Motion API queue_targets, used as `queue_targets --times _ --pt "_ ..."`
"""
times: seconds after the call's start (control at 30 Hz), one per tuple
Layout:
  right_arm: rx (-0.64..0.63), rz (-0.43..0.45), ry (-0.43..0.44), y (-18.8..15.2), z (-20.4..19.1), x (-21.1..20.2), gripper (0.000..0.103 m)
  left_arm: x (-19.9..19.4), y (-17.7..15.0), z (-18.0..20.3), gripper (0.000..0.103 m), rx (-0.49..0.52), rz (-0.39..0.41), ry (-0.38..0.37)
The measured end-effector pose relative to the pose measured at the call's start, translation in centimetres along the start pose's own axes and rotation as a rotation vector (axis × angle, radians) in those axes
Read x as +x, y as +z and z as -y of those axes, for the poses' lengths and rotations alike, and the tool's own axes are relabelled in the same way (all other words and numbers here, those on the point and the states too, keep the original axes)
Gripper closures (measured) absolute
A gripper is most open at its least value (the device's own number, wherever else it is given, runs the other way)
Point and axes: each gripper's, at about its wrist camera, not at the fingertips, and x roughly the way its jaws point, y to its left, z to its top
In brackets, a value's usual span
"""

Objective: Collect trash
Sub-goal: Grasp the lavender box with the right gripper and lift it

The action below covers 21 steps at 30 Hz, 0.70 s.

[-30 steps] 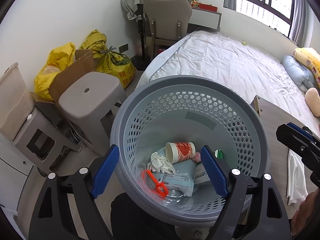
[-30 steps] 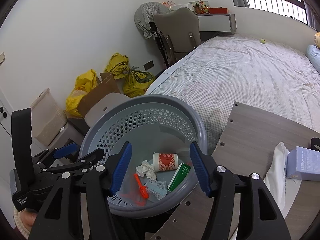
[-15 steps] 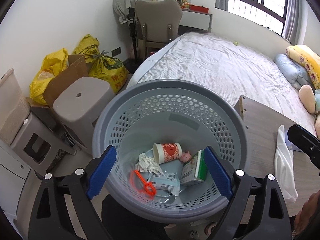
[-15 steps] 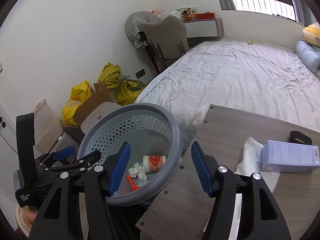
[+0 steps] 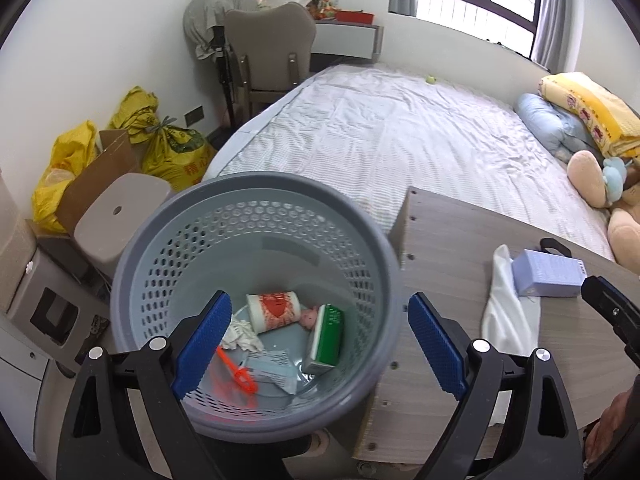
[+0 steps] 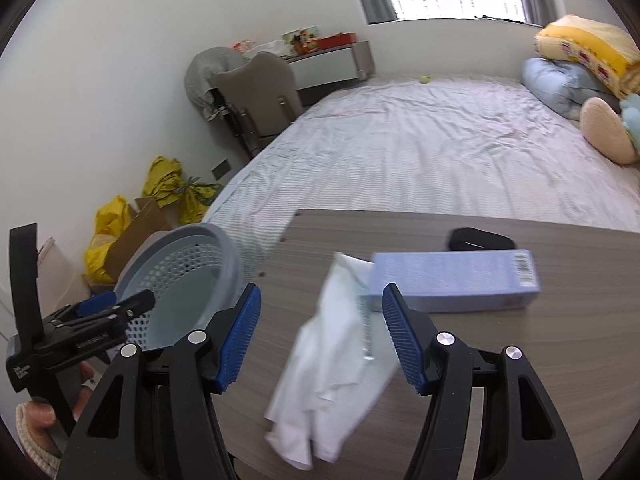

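Note:
A grey perforated basket [image 5: 256,216] stands beside the table and holds a paper cup [image 5: 272,310], a green carton [image 5: 326,336], crumpled tissue [image 5: 242,334], an orange plastic piece [image 5: 236,372] and a pale packet. My left gripper [image 5: 320,344] hangs open over the basket's right rim with nothing between its fingers. My right gripper [image 6: 320,336] is open above the table, with a limp white bag [image 6: 332,376] lying on the tabletop under the gap between its fingers, not pressed by them. A light blue box [image 6: 452,286] lies just past the bag, overlapping its far end.
The grey wooden table [image 6: 520,380] also bears a small black object [image 6: 480,239]. Behind it runs a bed [image 6: 420,160] with pillows and soft toys. A grey stool [image 5: 120,212], yellow sacks [image 5: 172,148], cardboard and a chair [image 5: 268,56] stand beyond the basket.
Both grippers have swung right, away from over the basket and toward the table. The white bag and blue box have come between the right fingers' view. The green carton now lies in the basket.

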Motion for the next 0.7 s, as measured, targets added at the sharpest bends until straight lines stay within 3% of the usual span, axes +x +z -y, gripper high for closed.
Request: queue_targets --times 0.3,0.7 --pt "0.046 -0.041 -0.087 -1.8 4.6 0.7 0.042 0.7 -0.5 4.5 0.014 0.060 -0.020 -0.034" --pt "-0.015 -0.051 -0.188 -0.4 2.2 5.3 0.042 1.2 -0.7 5.0 0.014 0.064 -0.033 -0.037"
